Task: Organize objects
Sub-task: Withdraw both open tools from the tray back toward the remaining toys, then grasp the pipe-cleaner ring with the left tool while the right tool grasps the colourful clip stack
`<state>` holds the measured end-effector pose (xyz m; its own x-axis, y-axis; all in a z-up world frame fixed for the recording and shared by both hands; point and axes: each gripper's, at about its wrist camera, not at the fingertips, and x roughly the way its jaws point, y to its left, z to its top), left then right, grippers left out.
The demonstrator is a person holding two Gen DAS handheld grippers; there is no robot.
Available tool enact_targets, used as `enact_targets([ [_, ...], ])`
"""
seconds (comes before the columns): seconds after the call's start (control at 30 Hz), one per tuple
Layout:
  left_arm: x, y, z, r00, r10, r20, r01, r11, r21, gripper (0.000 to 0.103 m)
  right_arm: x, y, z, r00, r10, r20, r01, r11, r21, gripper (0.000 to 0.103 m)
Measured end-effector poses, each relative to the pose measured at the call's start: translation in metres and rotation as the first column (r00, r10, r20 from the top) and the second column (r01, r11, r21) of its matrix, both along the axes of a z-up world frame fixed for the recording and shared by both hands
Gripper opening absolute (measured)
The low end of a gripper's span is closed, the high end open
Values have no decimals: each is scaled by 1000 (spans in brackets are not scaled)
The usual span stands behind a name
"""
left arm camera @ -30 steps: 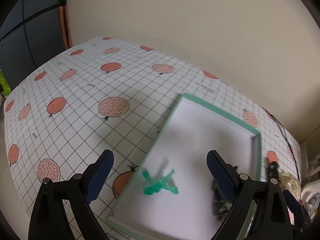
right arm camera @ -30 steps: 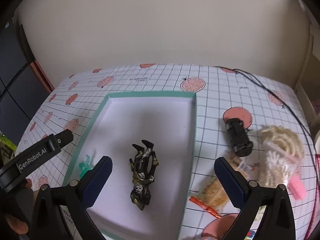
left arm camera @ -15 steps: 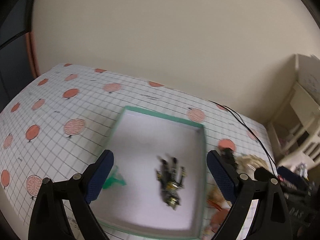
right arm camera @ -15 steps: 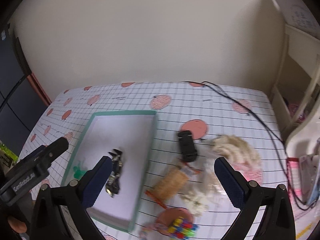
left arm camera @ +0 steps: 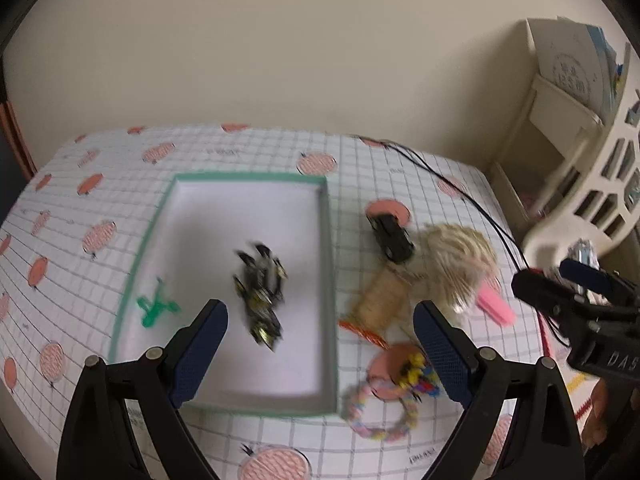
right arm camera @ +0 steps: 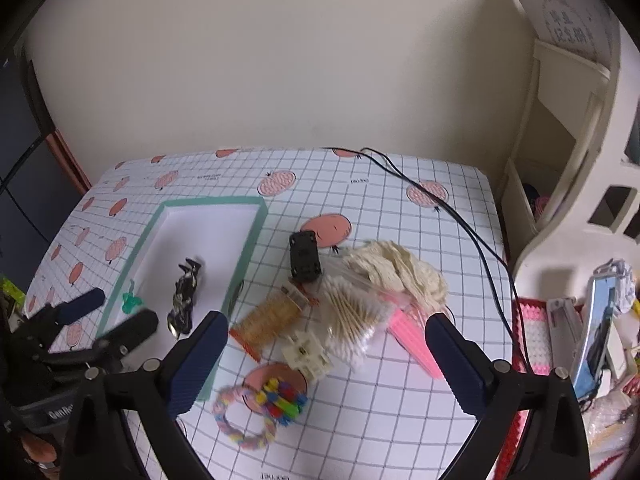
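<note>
Both the left claw (left arm camera: 320,344) and right claw (right arm camera: 326,354) hang spread and empty above the worktop (right arm camera: 400,412), so the next pick, perhaps the black toy car (right arm camera: 305,256) just beside the green-rimmed tray (right arm camera: 248,252), wants a centred, level descent

The shallow white tray with the green rim (right arm camera: 248,240) has bare floor across its far half, toward twelve o'clock; a black-and-gold toy figure (right arm camera: 185,298) and a small green plastic figure (right arm camera: 131,302) take up its near left part. At three o'clock of the tray the checked tablecloth (right arm camera: 400,420) is crowded: a black toy car (right arm camera: 305,257), a cream yarn bundle (right arm camera: 394,270), a bag of cotton swabs (right arm camera: 350,320), a pink comb (right arm camera: 412,338), a spool of tan thread (right arm camera: 269,318) and a braided multicoloured ring (right arm camera: 240,416) lie close together, several touching. A black cable (right arm camera: 472,236) crosses toward two o'clock. Open cloth lies at five o'clock and along the far edge.
</note>
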<state>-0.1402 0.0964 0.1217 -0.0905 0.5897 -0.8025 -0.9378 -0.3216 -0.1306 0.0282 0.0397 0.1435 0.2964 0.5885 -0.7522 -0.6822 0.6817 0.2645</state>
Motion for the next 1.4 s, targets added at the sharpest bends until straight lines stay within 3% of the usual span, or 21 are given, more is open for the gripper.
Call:
enact_targets([
  [0.17,6,-8,-18,999,-2,49,6,997,-74,94,1,-12,-8,998,-17,-60,18,1000,8,98],
  [0.37,13,-16,-43,999,-15,48,23,986,-163,93,-3,-6,-30,991,-13,-135,7,999,-41,91],
  [0.43,14,-16,-52,997,-15,75,30,981,-192,88,-6,-1,-40,984,-3,-177,-7,998,-59,89],
  [0.6,13,-17,-73,986,7,168,37,966,-258,86,-16,12,-62,968,18,-252,-46,993,-106,85],
  [0.67,15,-18,-78,986,6,168,41,961,-273,85,-20,17,-70,963,23,-268,-60,990,-129,84],
  [0.7,16,-18,-81,986,5,167,43,959,-281,79,-22,20,-74,958,-38,-285,0,991,-131,84],
  [0.73,17,-18,-84,987,7,163,42,955,-293,78,-23,22,-77,955,-34,-296,-6,991,-135,84],
  [1.1,31,-16,-105,990,-4,138,53,934,-352,77,-30,40,-106,934,-40,-354,-24,985,-172,82],
  [1.4,34,-17,-108,994,-4,111,44,932,-360,71,-33,53,-117,939,-50,-340,-24,977,-212,82],
])
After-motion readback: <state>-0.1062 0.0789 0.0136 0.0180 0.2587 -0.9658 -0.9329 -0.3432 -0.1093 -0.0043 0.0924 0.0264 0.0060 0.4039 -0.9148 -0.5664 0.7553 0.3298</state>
